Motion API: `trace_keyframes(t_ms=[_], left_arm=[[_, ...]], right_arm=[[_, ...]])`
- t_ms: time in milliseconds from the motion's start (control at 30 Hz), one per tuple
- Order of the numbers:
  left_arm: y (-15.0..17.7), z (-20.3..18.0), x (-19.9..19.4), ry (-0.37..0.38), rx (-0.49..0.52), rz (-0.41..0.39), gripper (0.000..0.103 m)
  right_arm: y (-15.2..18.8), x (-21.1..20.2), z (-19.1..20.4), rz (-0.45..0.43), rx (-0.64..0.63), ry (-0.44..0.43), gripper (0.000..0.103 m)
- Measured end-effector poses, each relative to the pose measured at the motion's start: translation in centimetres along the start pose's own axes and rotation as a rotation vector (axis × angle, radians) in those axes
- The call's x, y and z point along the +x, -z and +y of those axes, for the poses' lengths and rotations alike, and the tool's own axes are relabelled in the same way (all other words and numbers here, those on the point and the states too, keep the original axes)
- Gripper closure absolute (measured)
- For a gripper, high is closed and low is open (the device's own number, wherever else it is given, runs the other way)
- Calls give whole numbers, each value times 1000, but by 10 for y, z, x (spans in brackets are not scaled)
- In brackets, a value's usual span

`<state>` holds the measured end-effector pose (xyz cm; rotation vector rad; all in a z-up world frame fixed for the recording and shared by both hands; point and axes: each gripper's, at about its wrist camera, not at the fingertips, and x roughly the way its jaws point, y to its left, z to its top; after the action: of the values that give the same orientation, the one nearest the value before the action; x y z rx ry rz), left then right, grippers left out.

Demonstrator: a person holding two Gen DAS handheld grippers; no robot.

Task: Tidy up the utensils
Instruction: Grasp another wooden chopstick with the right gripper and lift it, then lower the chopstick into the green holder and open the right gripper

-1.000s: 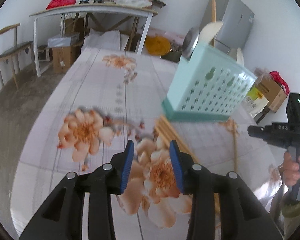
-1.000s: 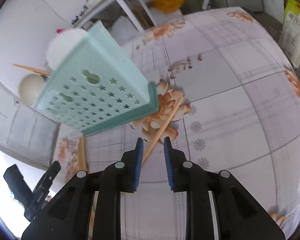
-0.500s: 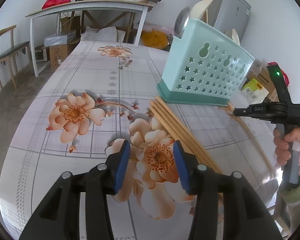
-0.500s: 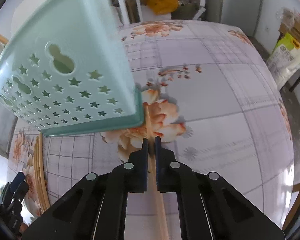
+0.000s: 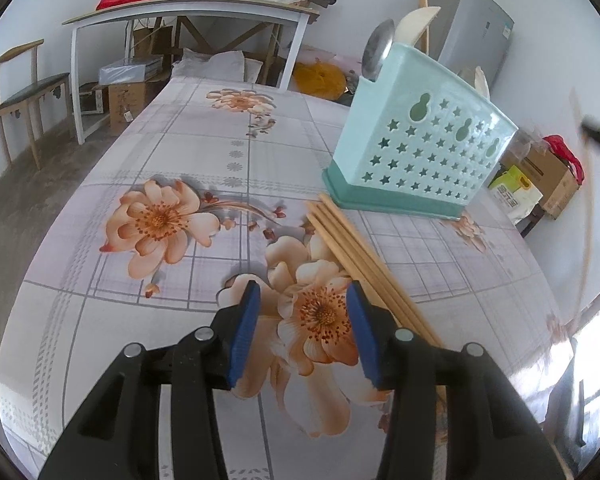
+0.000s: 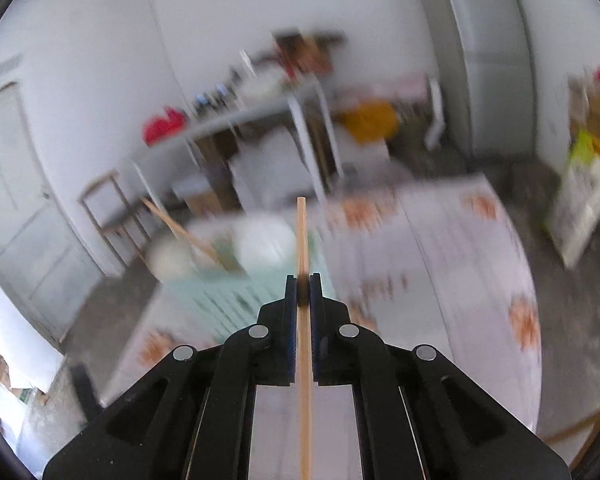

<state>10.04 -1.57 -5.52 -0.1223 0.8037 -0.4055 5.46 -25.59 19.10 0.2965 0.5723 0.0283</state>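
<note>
Under our left gripper [image 5: 302,330], half open and empty, lies the flowered tablecloth [image 5: 204,152]; loose chopsticks [image 5: 356,254] lie just right of it, the mint utensil holder [image 5: 416,152] beyond them, a white desk [image 5: 188,12] farther back. Our right gripper [image 6: 303,294] is clamped on one chopstick [image 6: 302,240]. A second ago that stick lay on the cloth between closing jaws; now it is up above the holder.

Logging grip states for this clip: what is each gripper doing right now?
Left gripper: open, holding nothing, above the table.
Right gripper: shut on a chopstick.
</note>
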Motion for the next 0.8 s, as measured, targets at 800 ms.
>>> trace_keyframes(t_ms=[800], left_arm=[[-2,8,-2,38,-33,10,59]], right_arm=[[-80,119,91,-373,-313,-98,99]])
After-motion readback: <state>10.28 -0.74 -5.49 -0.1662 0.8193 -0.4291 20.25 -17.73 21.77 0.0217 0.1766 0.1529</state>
